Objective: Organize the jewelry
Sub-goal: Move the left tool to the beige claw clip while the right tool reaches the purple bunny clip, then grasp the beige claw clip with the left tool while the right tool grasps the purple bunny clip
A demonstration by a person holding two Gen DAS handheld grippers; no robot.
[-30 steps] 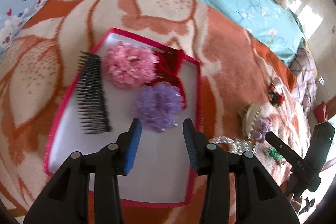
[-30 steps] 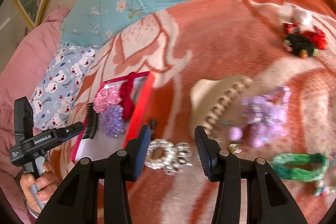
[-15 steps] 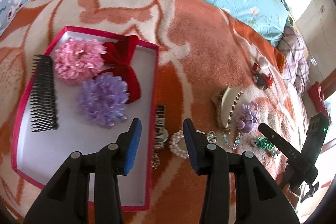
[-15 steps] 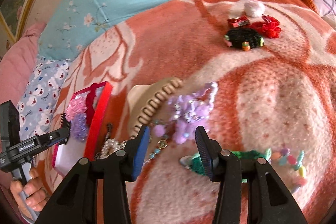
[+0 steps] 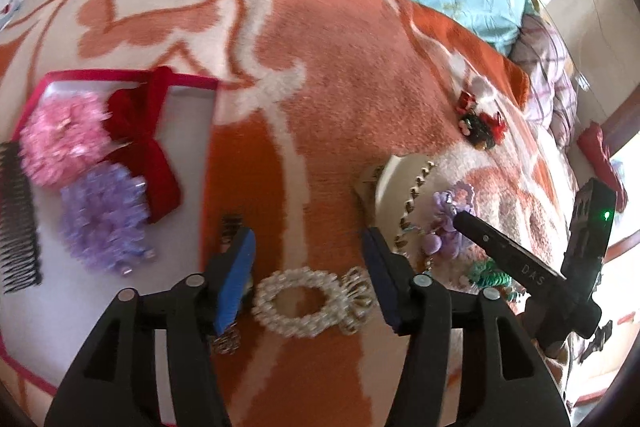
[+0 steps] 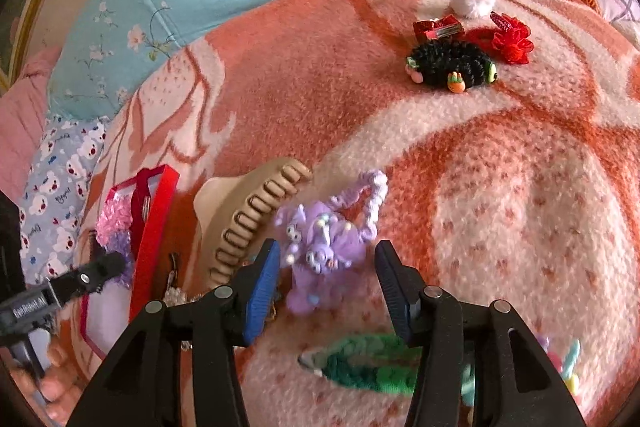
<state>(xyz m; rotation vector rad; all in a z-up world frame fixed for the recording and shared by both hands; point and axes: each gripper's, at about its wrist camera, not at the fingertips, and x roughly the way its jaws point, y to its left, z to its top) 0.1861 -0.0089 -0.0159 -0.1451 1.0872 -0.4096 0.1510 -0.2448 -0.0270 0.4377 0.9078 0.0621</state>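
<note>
Pearl beads strung in a ring form a bracelet [image 5: 298,301] that lies flat on the bed's orange and cream blanket [image 5: 340,99], directly between the parted, empty left tongs [image 5: 308,279]. It is judged light, loose and likely to slide or sag, so a pinch across one side of the beaded band is advised. Just left of it, a red-rimmed box [image 5: 176,81] is seen, already holding a black comb [image 5: 18,219], a pink scrunchie [image 5: 60,139], a purple scrunchie [image 5: 106,219] and a red bow [image 5: 144,143]; bare floor remains in its near part. A low rim must be cleared on entry. The right tongs [image 6: 326,285] are also held apart and empty, over a soft purple hair tie [image 6: 332,231] beside a stiff beige claw clip [image 6: 240,211]. Open blanket is left beyond.
</note>
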